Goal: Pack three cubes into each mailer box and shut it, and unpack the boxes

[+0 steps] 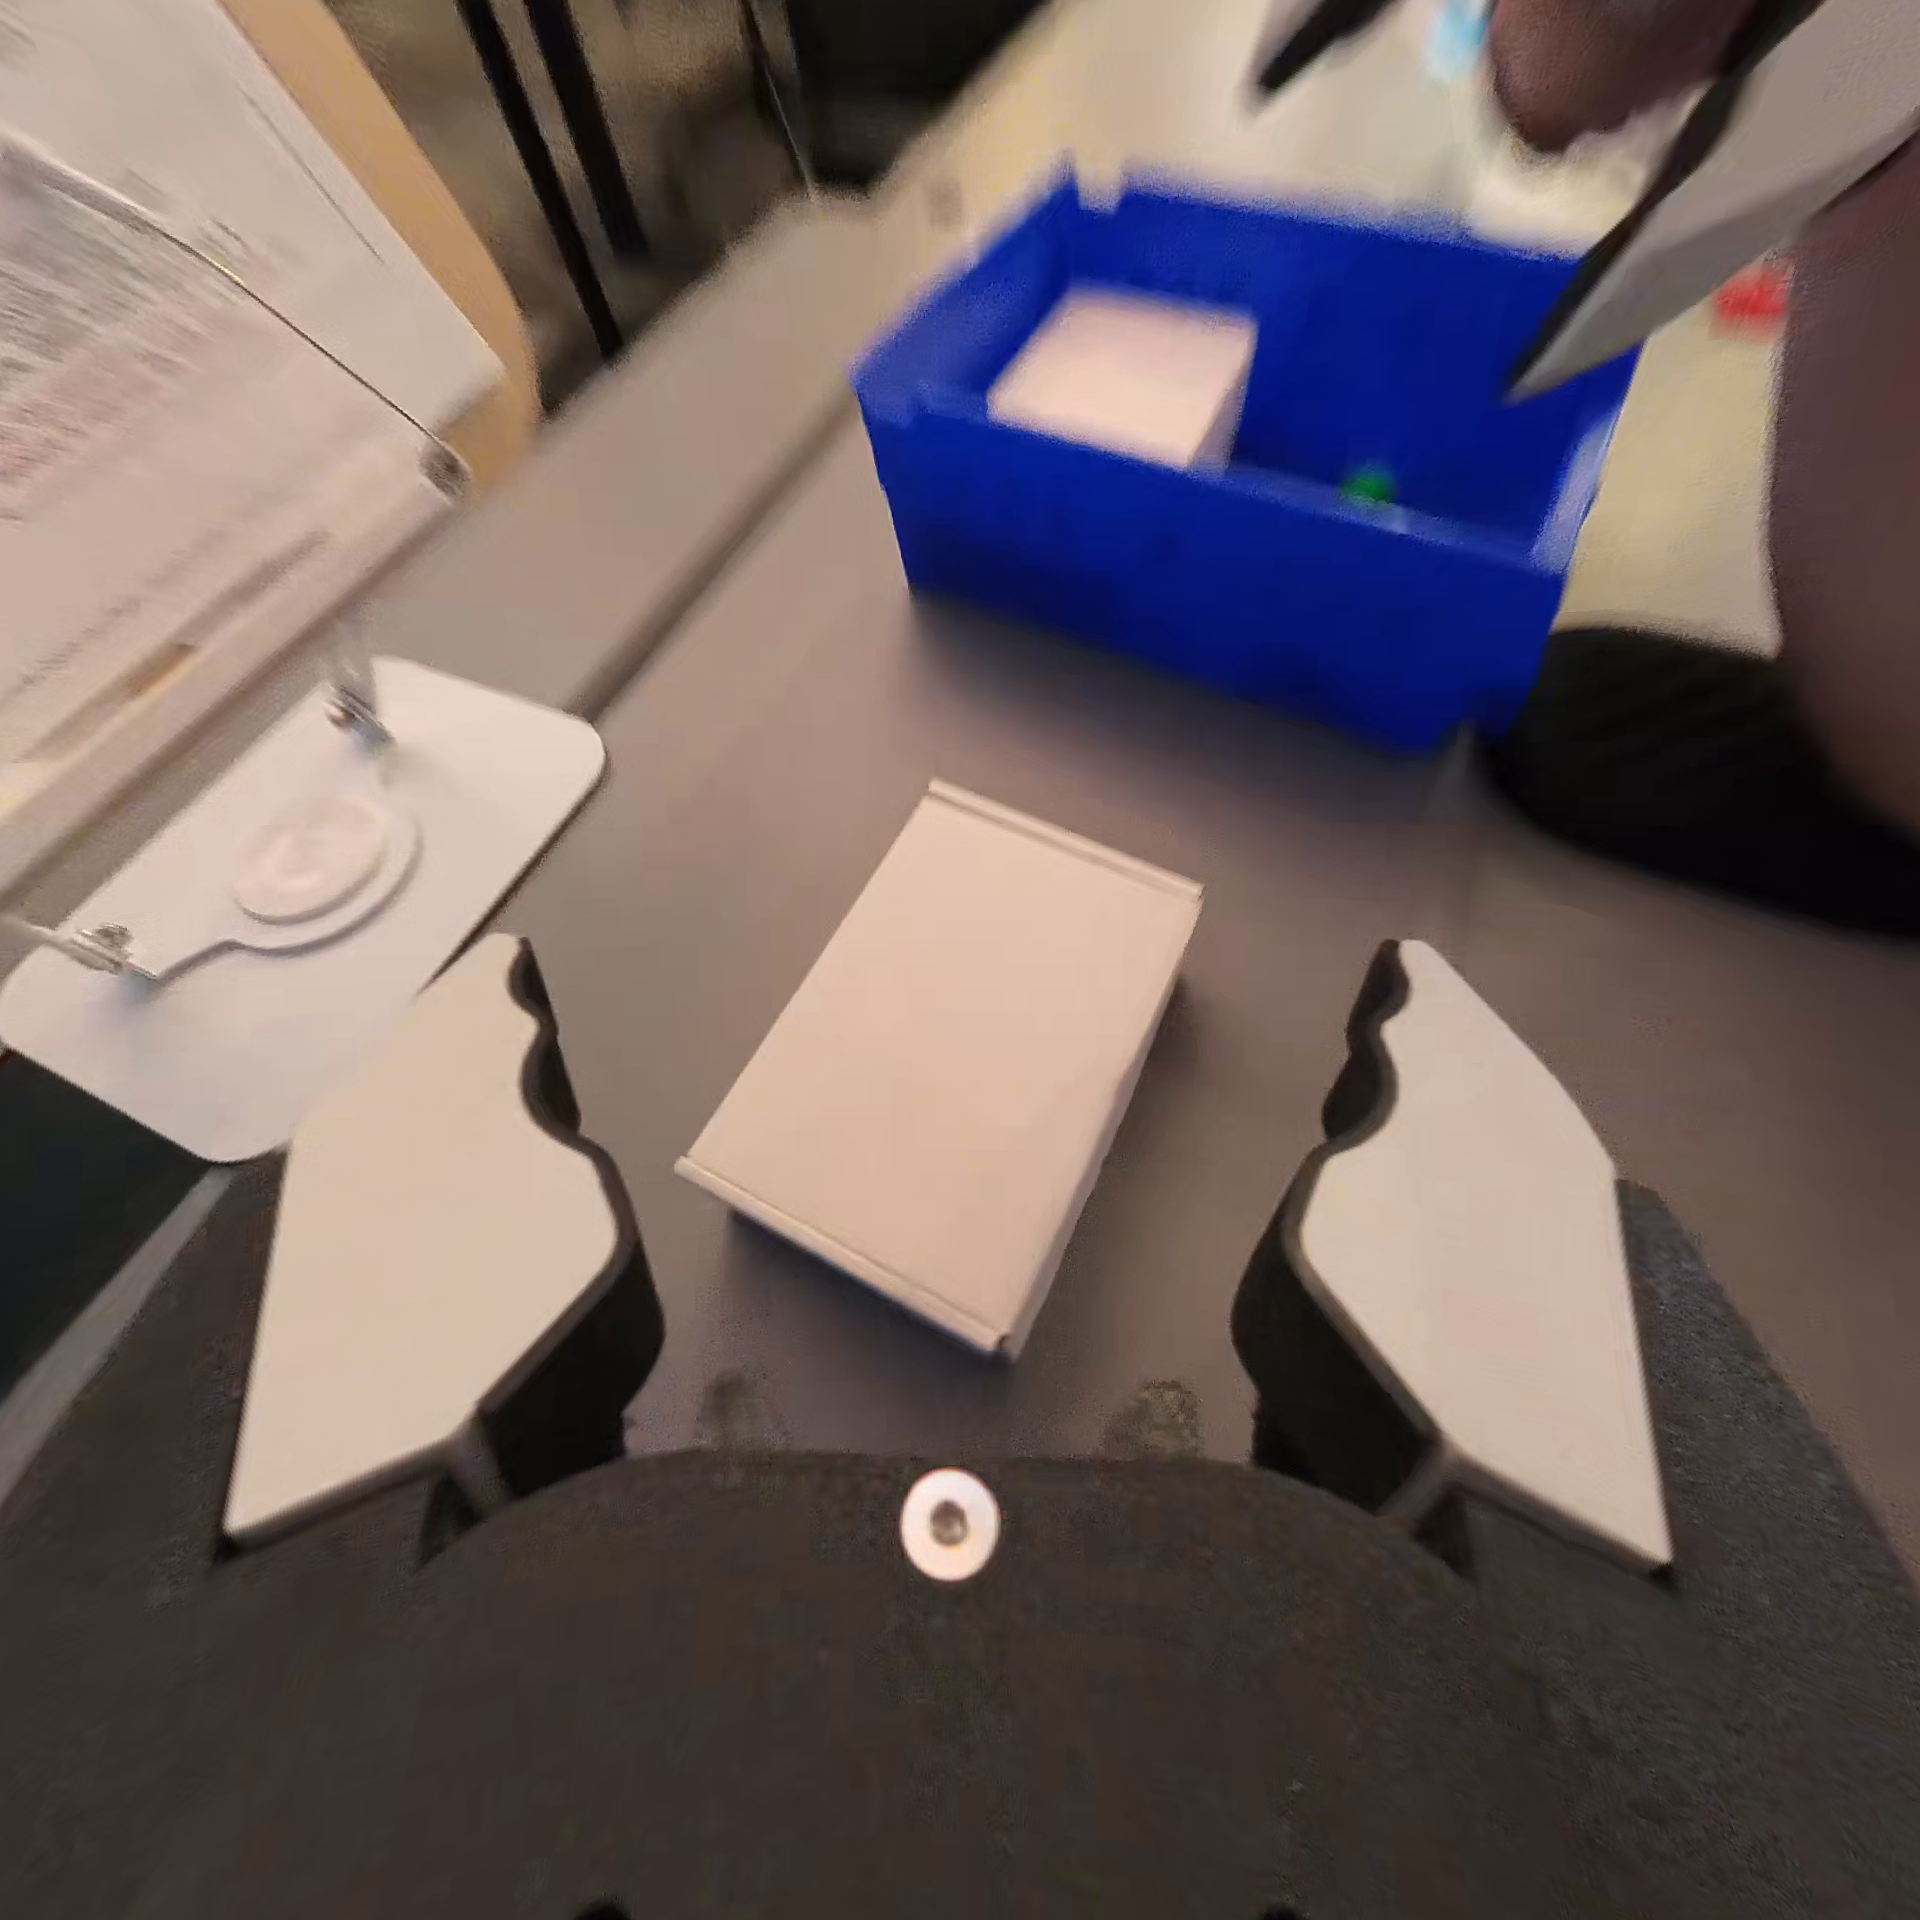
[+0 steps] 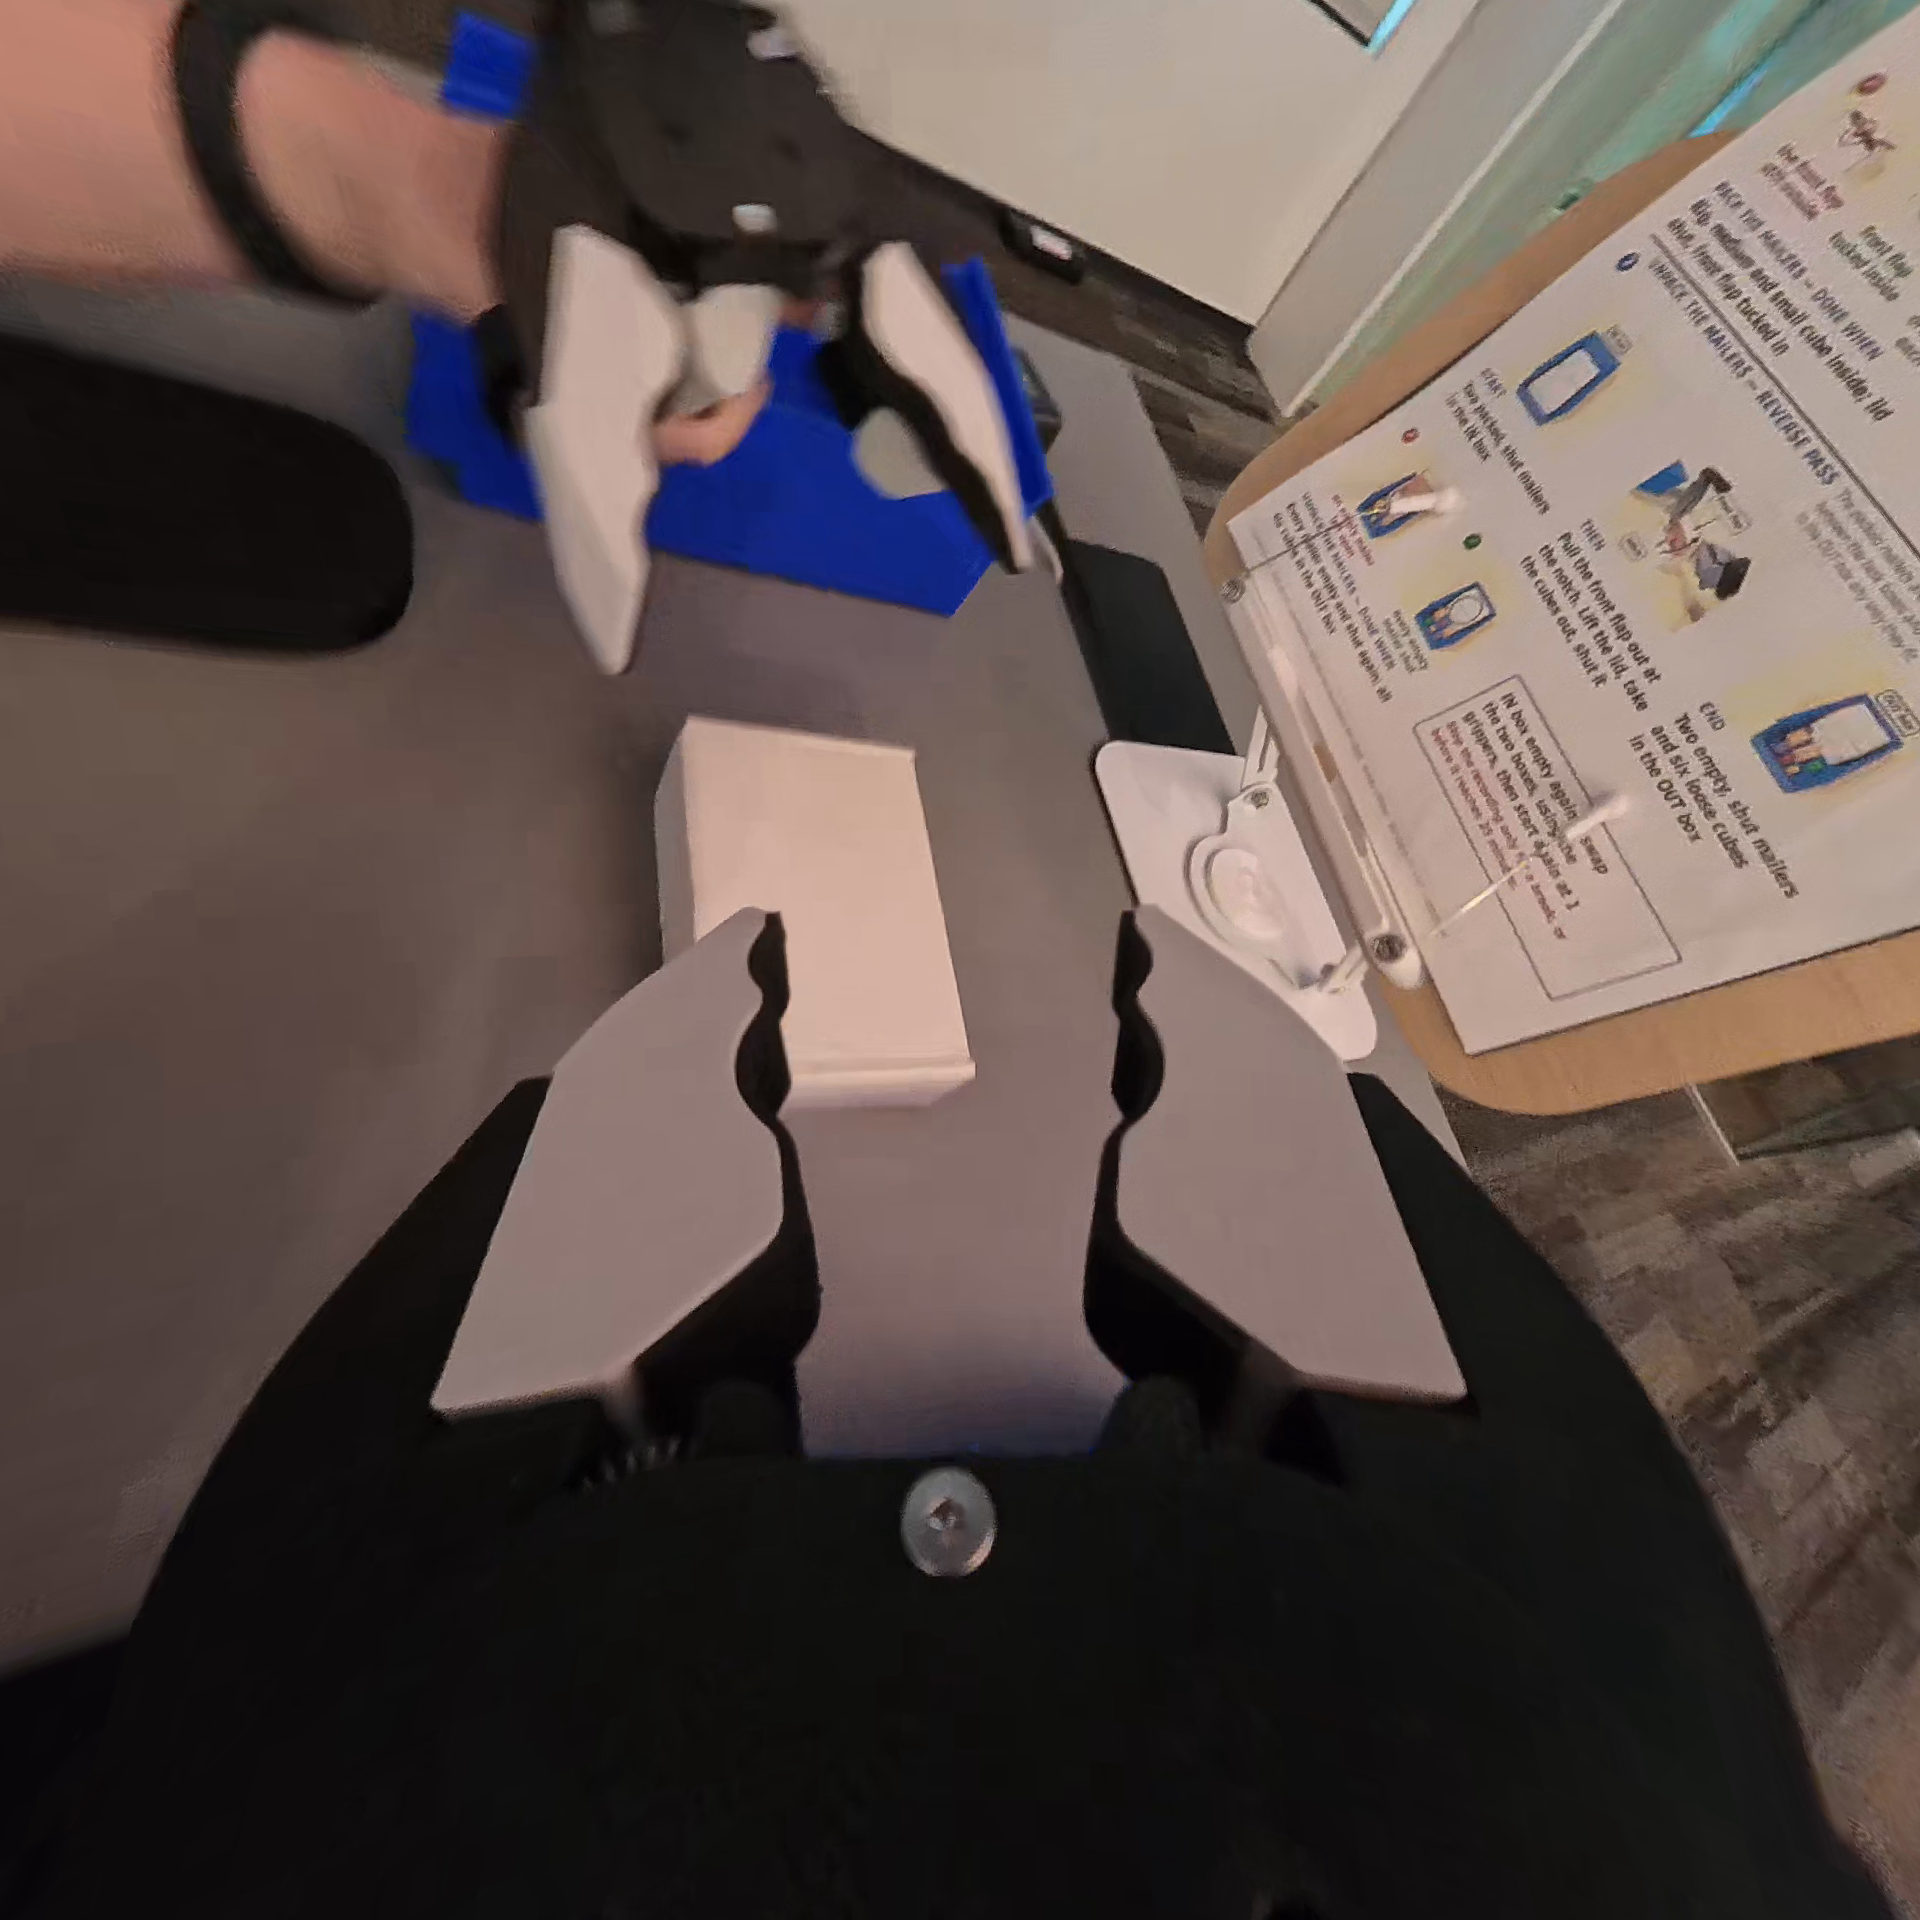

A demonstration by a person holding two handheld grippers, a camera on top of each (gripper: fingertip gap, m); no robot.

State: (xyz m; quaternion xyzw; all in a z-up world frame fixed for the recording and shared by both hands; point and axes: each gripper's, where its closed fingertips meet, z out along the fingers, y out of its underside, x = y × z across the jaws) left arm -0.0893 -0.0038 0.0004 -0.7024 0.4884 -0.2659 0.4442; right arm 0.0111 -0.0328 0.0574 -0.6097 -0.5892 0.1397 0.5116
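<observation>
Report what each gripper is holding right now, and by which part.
Nothing is held. The left gripper and right gripper are both open and empty; the shut white mailer box lies untouched on the grey table.

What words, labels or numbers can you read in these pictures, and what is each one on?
Instruction sheet on the stand: printed text and small pictures, which I do not copy out.
Red patch beyond the blue bin: too blurred to read.
White mailer box: no writing visible.
The blue bin itself: no writing visible.
</observation>
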